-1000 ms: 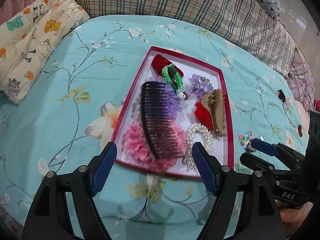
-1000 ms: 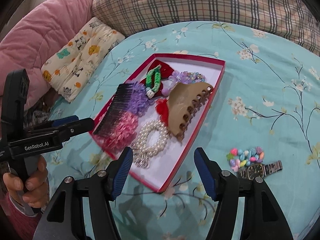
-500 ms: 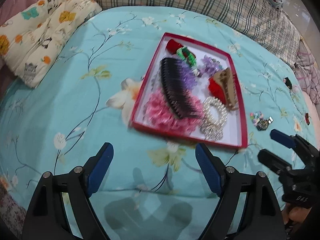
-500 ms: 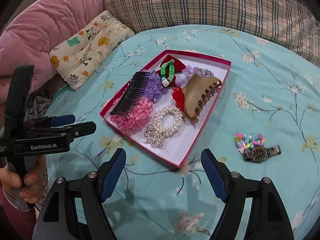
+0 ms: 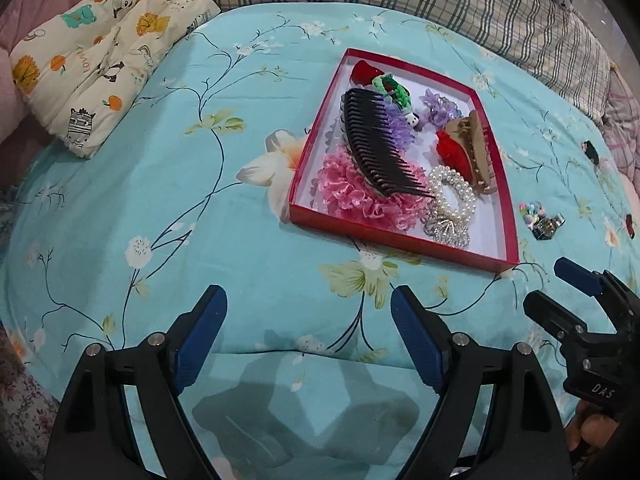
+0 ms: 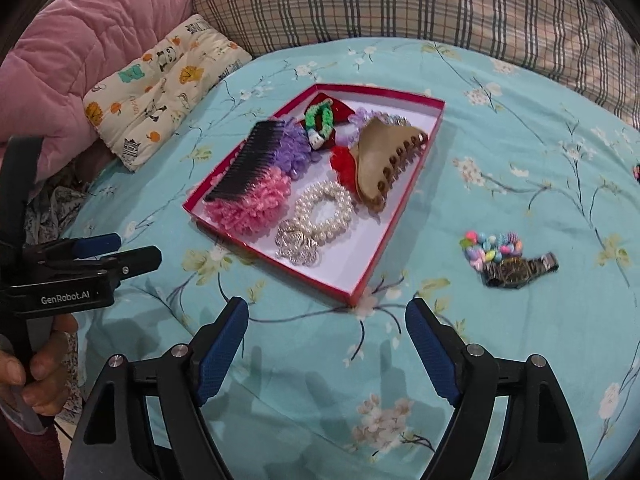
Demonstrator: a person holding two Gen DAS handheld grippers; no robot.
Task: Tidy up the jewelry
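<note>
red tray (image 6: 394, 216) long axis toward the plaid pillows (image 6: 400, 4), both claws (image 5: 308, 312) (image 6: 327, 322) spread, empty

Bedspread (image 6: 500, 128): I see soft matt turquoise cloth.
Red box (image 6: 394, 220): looks like matt card.
Claw clip (image 6: 380, 160): smooth tan plastic.
Pearl bracelet (image 6: 326, 210): glossy beads.
Watch (image 6: 516, 270): I read shiny metal.
Pink scrunchie (image 6: 252, 208): frilly cloth.
Comb (image 5: 380, 148): dark plastic.
</note>
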